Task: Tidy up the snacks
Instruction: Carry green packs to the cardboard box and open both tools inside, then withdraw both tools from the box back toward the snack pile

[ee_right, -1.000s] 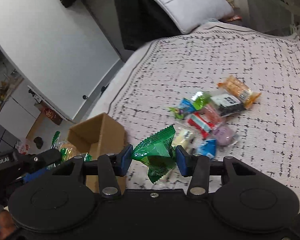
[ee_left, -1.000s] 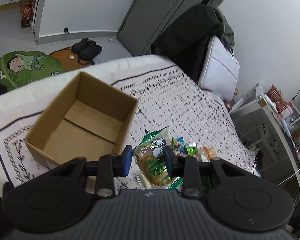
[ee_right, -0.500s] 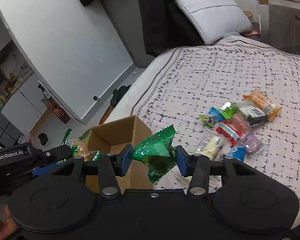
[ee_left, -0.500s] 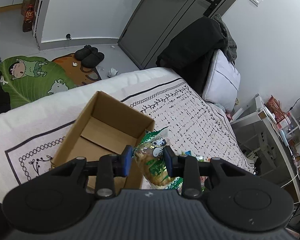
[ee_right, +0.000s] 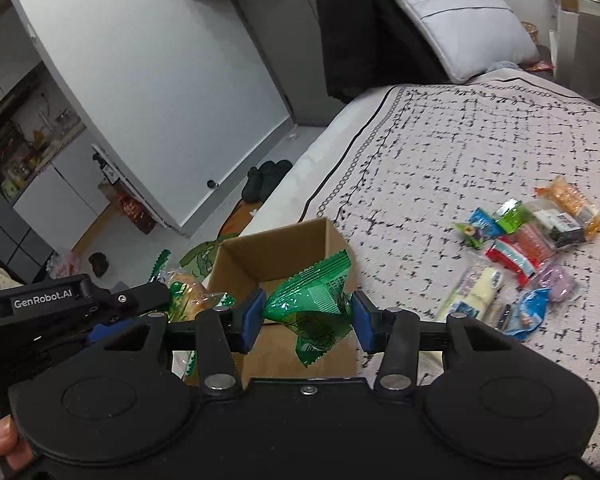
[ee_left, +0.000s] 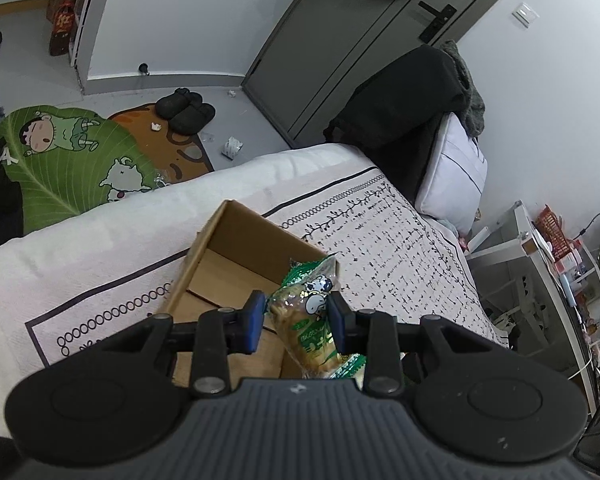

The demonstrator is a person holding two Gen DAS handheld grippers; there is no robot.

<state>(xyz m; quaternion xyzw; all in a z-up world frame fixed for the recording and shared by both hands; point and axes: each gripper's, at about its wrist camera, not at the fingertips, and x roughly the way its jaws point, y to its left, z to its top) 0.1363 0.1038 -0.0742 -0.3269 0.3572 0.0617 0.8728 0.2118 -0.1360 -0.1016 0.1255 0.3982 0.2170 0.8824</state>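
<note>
An open, empty cardboard box [ee_left: 236,256] [ee_right: 284,252] sits near the edge of the patterned bedspread [ee_left: 380,248]. My left gripper [ee_left: 296,322] is shut on a clear bread packet with green print and a cartoon dog [ee_left: 308,320], held at the box's near right corner. My right gripper [ee_right: 306,316] is shut on a crinkled green snack packet [ee_right: 316,300], held over the box's near wall. In the right wrist view the left gripper [ee_right: 156,300] shows at the left with its bread packet [ee_right: 188,288]. Several loose snacks [ee_right: 528,248] lie in a heap on the bed to the right.
A person's fingers [ee_right: 0,444] show at the lower left. Black slippers [ee_left: 184,110] and a green cartoon mat [ee_left: 68,156] lie on the floor beyond the bed's edge. A pillow [ee_right: 460,16] and dark clothes [ee_left: 404,96] sit at the bed's head. A white desk [ee_left: 532,264] stands to the right.
Both grippers have carried their packets toward the box, which now sits nearer and lower in both views. The snack heap has slid right in the right wrist view. Both grips are unchanged.
</note>
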